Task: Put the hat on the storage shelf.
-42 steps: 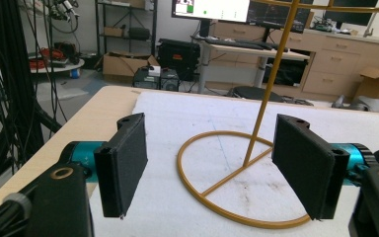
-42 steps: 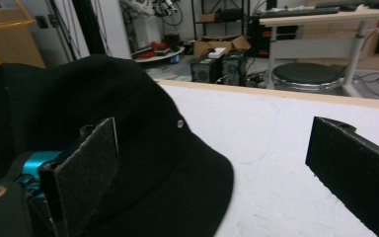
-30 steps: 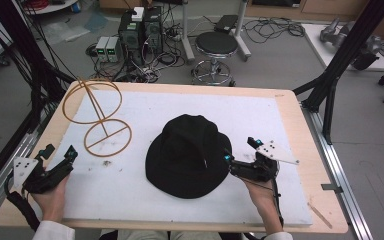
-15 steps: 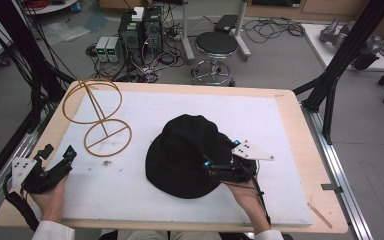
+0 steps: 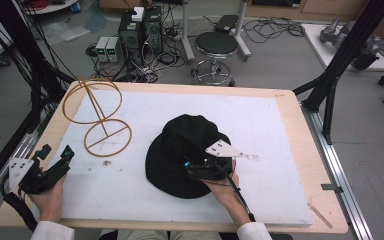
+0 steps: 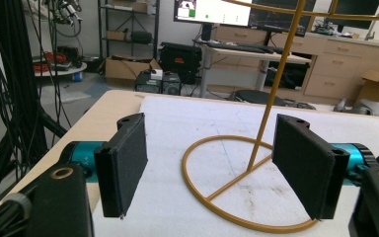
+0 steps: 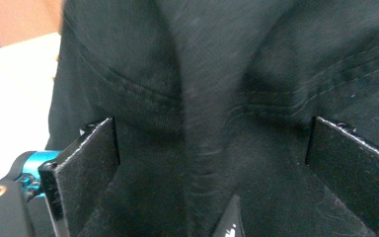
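Observation:
A black brimmed hat (image 5: 182, 145) lies in the middle of the white mat (image 5: 270, 130). My right gripper (image 5: 189, 170) hovers over the hat's near brim, pointing left, and it is open. In the right gripper view its jaws stand wide on either side of a raised fold of the hat (image 7: 202, 74), without closing on it. A gold wire stand (image 5: 97, 117) with two rings rises at the mat's left. My left gripper (image 5: 57, 151) is open at the near left corner. In the left gripper view the stand's rod (image 6: 269, 98) shows between the spread jaws, farther off.
The wooden table edge (image 5: 305, 150) frames the mat. Black frame legs (image 5: 330, 95) stand at the right corner, and cables hang at the left. A stool (image 5: 216, 45) and electronics boxes (image 5: 140, 27) sit on the floor beyond the far edge.
My right gripper has moved left from the mat beside the hat to above its near brim. The left gripper has barely moved.

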`<act>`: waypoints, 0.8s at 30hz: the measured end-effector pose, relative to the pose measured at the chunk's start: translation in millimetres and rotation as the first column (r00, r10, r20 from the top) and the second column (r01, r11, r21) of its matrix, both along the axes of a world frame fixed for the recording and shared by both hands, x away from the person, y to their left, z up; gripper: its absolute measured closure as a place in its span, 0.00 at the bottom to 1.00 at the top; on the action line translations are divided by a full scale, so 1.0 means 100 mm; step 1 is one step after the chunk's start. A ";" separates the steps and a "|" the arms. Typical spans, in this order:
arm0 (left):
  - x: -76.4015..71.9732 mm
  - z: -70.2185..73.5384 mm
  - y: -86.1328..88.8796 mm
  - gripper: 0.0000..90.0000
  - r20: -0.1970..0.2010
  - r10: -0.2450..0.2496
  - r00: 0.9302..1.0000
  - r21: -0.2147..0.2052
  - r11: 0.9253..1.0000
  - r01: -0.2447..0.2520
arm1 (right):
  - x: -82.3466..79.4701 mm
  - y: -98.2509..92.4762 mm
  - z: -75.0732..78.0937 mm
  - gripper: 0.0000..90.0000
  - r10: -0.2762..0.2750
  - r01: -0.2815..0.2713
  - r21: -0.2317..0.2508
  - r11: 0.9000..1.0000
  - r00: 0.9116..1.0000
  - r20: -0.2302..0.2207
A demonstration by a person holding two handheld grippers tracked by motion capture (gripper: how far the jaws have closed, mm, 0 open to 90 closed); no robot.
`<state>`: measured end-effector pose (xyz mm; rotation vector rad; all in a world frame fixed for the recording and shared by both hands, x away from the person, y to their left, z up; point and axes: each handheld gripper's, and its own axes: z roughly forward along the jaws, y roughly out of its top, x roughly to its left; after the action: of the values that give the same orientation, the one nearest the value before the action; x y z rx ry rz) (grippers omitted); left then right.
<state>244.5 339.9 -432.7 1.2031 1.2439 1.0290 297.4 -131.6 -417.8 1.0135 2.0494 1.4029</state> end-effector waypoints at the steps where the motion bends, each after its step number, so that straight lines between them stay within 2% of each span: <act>1: 0.00 0.00 0.00 0.33 -0.001 0.000 1.000 -0.003 1.000 0.000 | -0.02 0.04 -0.02 0.14 -0.028 0.029 -0.028 0.999 0.999 0.020; 2: 0.00 0.00 0.00 0.33 -0.001 0.000 1.000 -0.003 1.000 0.000 | -0.02 0.04 -0.02 0.14 -0.028 0.029 -0.028 0.999 0.999 0.020; 3: 0.00 -0.01 0.01 0.33 -0.003 -0.001 1.000 -0.002 1.000 0.001 | -0.04 0.02 -0.04 0.22 -0.049 0.049 -0.014 0.999 0.998 0.031; 4: 0.00 -0.01 0.01 0.33 -0.003 -0.001 1.000 -0.002 1.000 0.001 | -0.04 0.02 -0.04 0.22 -0.049 0.049 -0.014 0.999 0.998 0.031; 5: 0.01 -0.01 0.00 0.33 -0.003 -0.003 1.000 -0.002 1.000 0.003 | -0.06 0.00 -0.06 0.30 -0.062 0.062 -0.010 0.998 0.998 0.026; 6: 0.01 -0.01 0.00 0.33 -0.003 -0.003 1.000 -0.002 1.000 0.003 | -0.06 0.00 -0.06 0.30 -0.062 0.062 -0.010 0.998 0.998 0.026; 7: 0.01 -0.01 0.00 0.33 -0.003 -0.003 1.000 -0.002 1.000 0.003 | -0.07 -0.01 -0.07 0.38 -0.062 0.062 -0.002 0.998 0.998 0.026; 8: 0.01 -0.01 0.00 0.33 -0.003 -0.003 1.000 -0.001 1.000 0.003 | -0.07 -0.01 -0.07 0.38 -0.062 0.062 -0.002 0.998 0.998 0.026; 9: 0.01 -0.01 0.00 0.33 -0.003 -0.003 1.000 -0.001 1.000 0.003 | -0.09 -0.01 -0.07 0.47 -0.054 0.054 -0.009 0.999 0.998 0.023; 11: 0.01 -0.01 -0.01 0.33 -0.004 -0.004 1.000 0.000 1.000 0.004 | -0.11 -0.01 -0.06 0.55 -0.047 0.047 -0.008 0.999 0.999 0.015; 12: 0.01 -0.01 -0.01 0.33 -0.004 -0.005 1.000 0.000 1.000 0.005 | -0.11 -0.01 -0.06 0.55 -0.047 0.047 -0.008 0.999 0.999 0.015; 13: 0.01 -0.01 -0.01 0.33 -0.007 -0.008 1.000 0.004 1.000 0.008 | -0.12 -0.03 -0.06 0.68 -0.055 0.055 0.006 0.998 0.998 0.004; 17: 0.02 -0.01 -0.02 0.33 -0.008 -0.009 1.000 0.005 1.000 0.009 | -0.12 -0.08 -0.05 0.92 -0.047 0.048 0.047 0.998 0.999 -0.011; 19: 0.02 -0.01 -0.02 0.33 -0.009 -0.013 1.000 0.007 1.000 0.013 | -0.13 -0.07 -0.05 0.96 -0.049 0.049 0.043 0.998 0.999 -0.009; 24: 0.03 -0.02 -0.02 0.33 -0.010 -0.015 1.000 0.008 1.000 0.016 | -0.13 -0.08 -0.05 0.97 -0.048 0.048 0.046 0.998 0.999 -0.003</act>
<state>247.3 337.6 -434.3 1.2241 1.2375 1.0187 284.7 -139.2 -423.3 1.0766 1.9891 1.4309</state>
